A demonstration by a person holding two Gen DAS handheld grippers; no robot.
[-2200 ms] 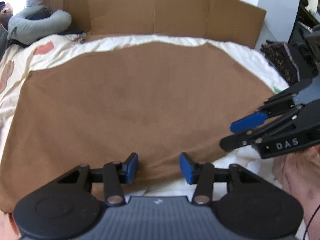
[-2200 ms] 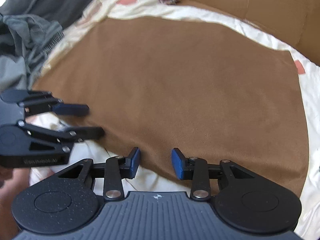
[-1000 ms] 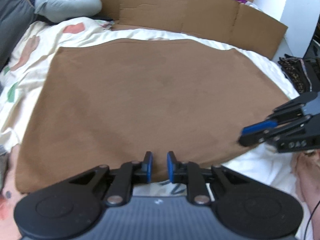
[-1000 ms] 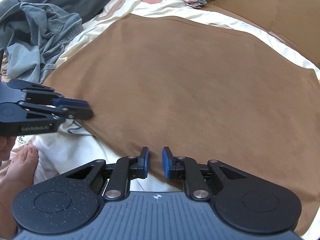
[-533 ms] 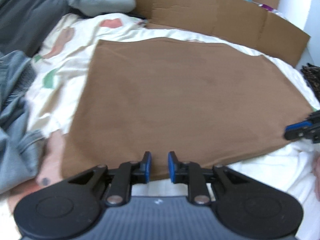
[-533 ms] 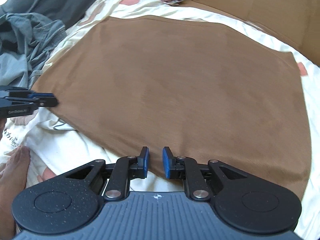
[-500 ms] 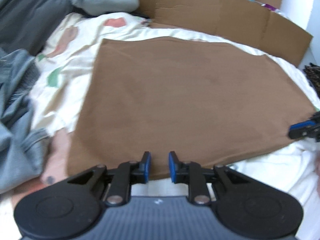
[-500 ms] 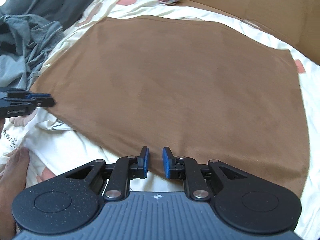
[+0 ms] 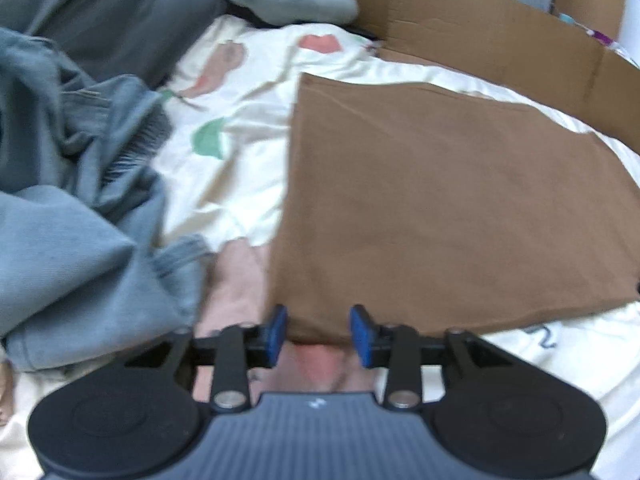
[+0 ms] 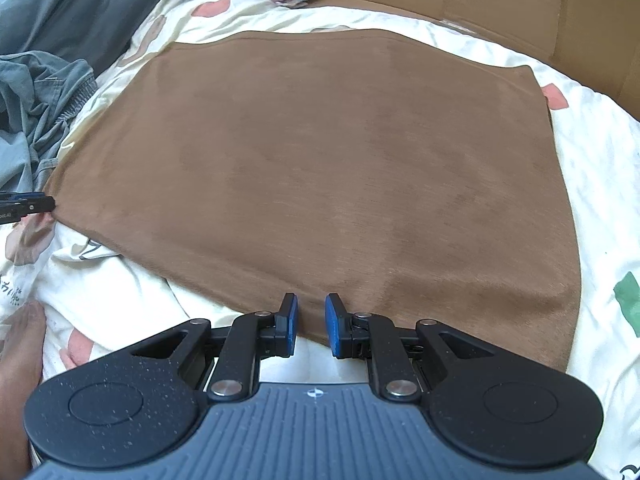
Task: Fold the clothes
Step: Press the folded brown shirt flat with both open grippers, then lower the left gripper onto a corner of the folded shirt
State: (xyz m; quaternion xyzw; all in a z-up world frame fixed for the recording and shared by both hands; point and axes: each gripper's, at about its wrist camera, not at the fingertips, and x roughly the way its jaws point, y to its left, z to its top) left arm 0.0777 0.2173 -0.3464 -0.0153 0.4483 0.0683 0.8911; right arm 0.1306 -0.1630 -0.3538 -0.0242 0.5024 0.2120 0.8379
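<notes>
One brown cloth (image 10: 340, 168) lying mid-frame, two tongs showing, left tongs (image 9: 319, 330) and right tongs (image 10: 311, 322), one grey garment heap (image 9: 68, 200) sitting left, one cardboard sheet (image 9: 500, 36) standing along the top

1. The left wrist view looks forward along the left gripper (image 9: 317, 330) from low at the near left corner of the brown garment (image 9: 460, 208), with grey clothes (image 9: 76, 200) at its left.
2. The right wrist view looks forward along the right gripper (image 10: 311, 324) from the garment's near edge, close above the bedsheet (image 10: 600, 184).
3. Both share the garment, the sheet and the cardboard (image 9: 500, 28) behind.
</notes>
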